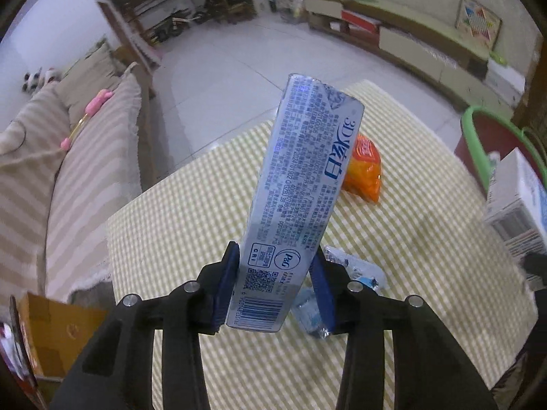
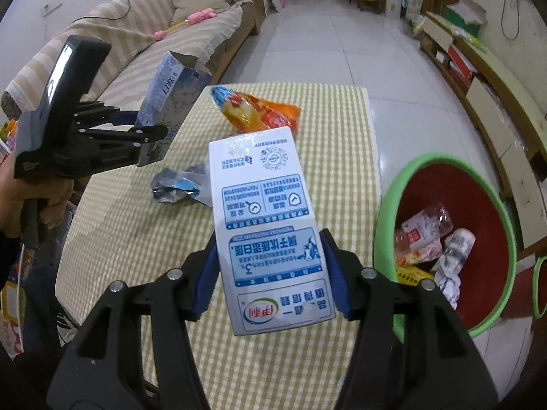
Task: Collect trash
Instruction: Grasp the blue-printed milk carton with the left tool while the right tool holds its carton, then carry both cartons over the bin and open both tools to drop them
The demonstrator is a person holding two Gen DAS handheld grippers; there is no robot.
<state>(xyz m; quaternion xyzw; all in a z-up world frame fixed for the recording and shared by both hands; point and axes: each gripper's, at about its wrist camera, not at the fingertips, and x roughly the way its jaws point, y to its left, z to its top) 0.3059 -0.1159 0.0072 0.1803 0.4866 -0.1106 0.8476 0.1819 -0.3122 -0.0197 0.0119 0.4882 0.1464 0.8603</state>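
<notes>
Left gripper [image 1: 273, 287] clamps toothpaste box [image 1: 294, 184]; right gripper [image 2: 273, 273] clamps milk carton [image 2: 266, 225], bin [image 2: 506, 225] to the right.

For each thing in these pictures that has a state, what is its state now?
Left claw: shut on toothpaste box.
Toothpaste box: lifted, top flap open.
Right claw: shut on milk carton.
Milk carton: lifted.
Snack bag: lying on table.
Crumpled wrapper: lying on table.
Bin: holds trash.

Two boxes were there: one toothpaste box [image 1: 294, 184] and one milk carton [image 2: 270, 229]. Two wrappers lay on the table: one orange snack bag [image 2: 263, 112], one crumpled silver-blue wrapper [image 2: 177, 188]. One green-rimmed bin [image 2: 478, 171] stood beside it.
</notes>
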